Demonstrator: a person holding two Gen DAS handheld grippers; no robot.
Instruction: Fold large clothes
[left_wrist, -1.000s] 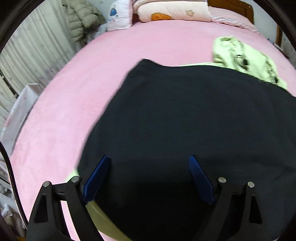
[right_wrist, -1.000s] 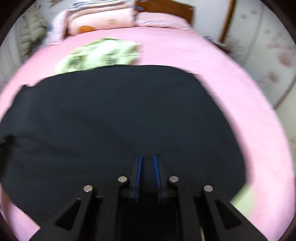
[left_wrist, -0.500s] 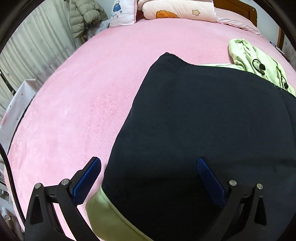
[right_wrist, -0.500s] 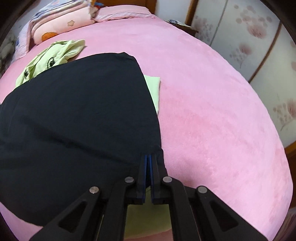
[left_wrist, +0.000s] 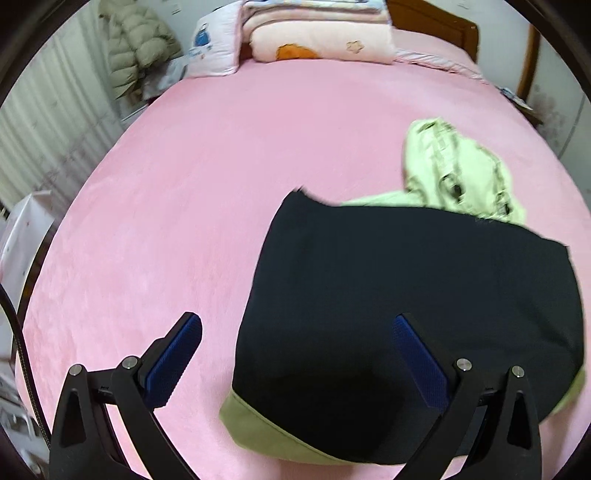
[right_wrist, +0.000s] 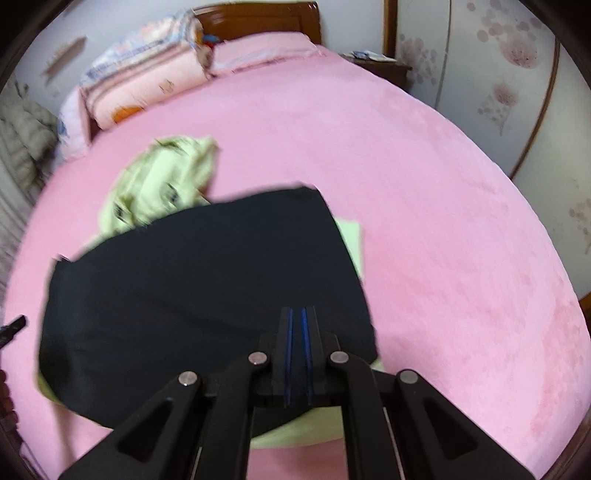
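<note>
On the pink bed (left_wrist: 192, 206) lies the dark garment (left_wrist: 406, 302), spread flat over a pale green garment (left_wrist: 258, 428) whose edge peeks out along the near side and, in the right wrist view, beside the dark cloth's far right corner. Compared with a second ago, both cameras now sit higher and farther back: the dark garment fills less of each view and more of the pink cover shows around it. The left gripper (left_wrist: 295, 354) stands released, its jaws spread wide after opening further over the last second, with nothing between the blue pads (left_wrist: 173, 362); one pad hangs over bare pink cover, the other over the dark cloth. The right gripper (right_wrist: 296, 354) is clenched, its pads nearly touching. Whether it pinches any cloth cannot be told, since the fingers cover that spot on the dark garment (right_wrist: 192, 295).

Beyond the dark garment, toward the headboard (right_wrist: 258, 18), a crumpled light green garment (left_wrist: 458, 170) lies partly tucked under the dark cloth's far edge; it is blurred, so its print is unreadable. Folded quilts (left_wrist: 317, 33) are stacked at the headboard. A padded jacket (left_wrist: 136, 44) hangs left of the bed, cut off by the lens rim.
</note>
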